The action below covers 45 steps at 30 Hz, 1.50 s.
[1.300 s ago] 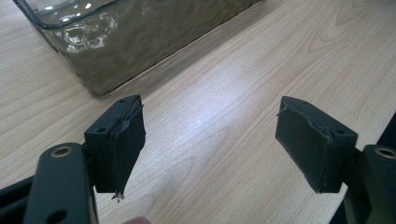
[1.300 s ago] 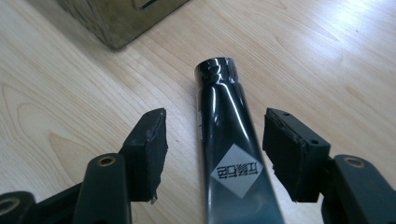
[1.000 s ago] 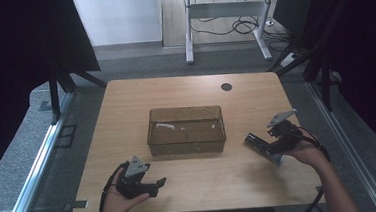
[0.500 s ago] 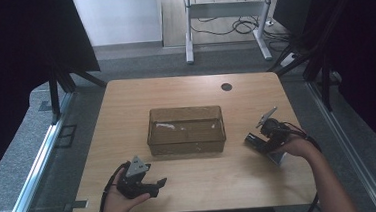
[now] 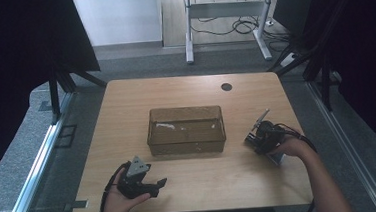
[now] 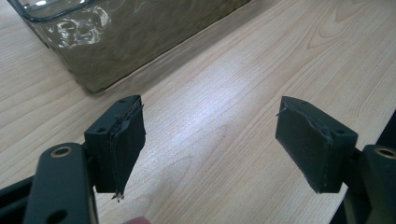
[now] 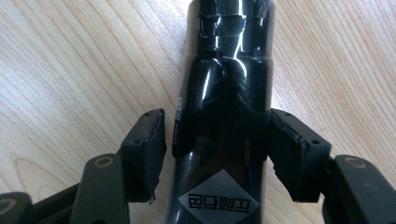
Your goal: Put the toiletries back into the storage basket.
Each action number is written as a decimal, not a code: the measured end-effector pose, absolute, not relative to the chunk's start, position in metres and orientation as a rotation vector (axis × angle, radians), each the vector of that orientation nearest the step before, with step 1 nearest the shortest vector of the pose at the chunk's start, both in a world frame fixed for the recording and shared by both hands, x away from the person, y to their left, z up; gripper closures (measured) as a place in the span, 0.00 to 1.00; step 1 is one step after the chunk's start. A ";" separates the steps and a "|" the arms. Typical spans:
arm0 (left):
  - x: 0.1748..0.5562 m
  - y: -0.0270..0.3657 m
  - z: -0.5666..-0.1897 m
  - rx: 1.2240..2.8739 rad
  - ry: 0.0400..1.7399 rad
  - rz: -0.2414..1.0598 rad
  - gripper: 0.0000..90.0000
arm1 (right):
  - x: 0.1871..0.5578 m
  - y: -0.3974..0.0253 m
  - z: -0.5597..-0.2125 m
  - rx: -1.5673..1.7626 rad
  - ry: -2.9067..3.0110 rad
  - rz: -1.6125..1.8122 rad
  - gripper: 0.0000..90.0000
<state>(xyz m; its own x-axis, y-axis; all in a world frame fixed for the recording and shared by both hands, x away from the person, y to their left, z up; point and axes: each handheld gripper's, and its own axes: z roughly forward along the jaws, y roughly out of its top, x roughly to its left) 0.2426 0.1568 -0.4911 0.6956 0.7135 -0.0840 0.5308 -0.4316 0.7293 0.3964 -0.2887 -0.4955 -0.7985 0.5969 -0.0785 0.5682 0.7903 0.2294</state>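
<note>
A glossy black bottle (image 7: 224,107) in clear wrap lies on the wooden table with a white diamond label near my camera. My right gripper (image 7: 217,128) straddles its body. The right pad touches the bottle and a thin gap shows at the left pad, so the jaws stand open around it. In the high view this right gripper (image 5: 257,137) is low over the table, right of the tub. My left gripper (image 6: 210,144) rests open on the table with bare wood between its pads. The high view has this left gripper (image 5: 157,184) near the front edge.
A transparent brownish plastic tub (image 5: 186,129) stands mid-table, and its near corner (image 6: 93,56) rises ahead of my left jaws. A dark round hole (image 5: 226,87) sits at the table's far right. Black curtains flank both sides.
My right gripper has moved left and down and tilted over the bottle, bringing its jaws to either side of it. The left gripper has stayed where it was.
</note>
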 end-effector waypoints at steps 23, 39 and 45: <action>0.243 0.156 -0.492 2.134 0.952 0.309 0.27 | 0.400 -0.291 -0.480 0.868 2.866 0.258 0.51; 0.243 0.157 -0.491 2.133 0.951 0.309 0.27 | 0.397 -0.269 -0.431 0.739 2.876 0.282 0.51; 0.243 0.158 -0.491 2.129 0.954 0.311 0.27 | 0.401 -0.262 -0.418 0.702 2.882 0.320 0.51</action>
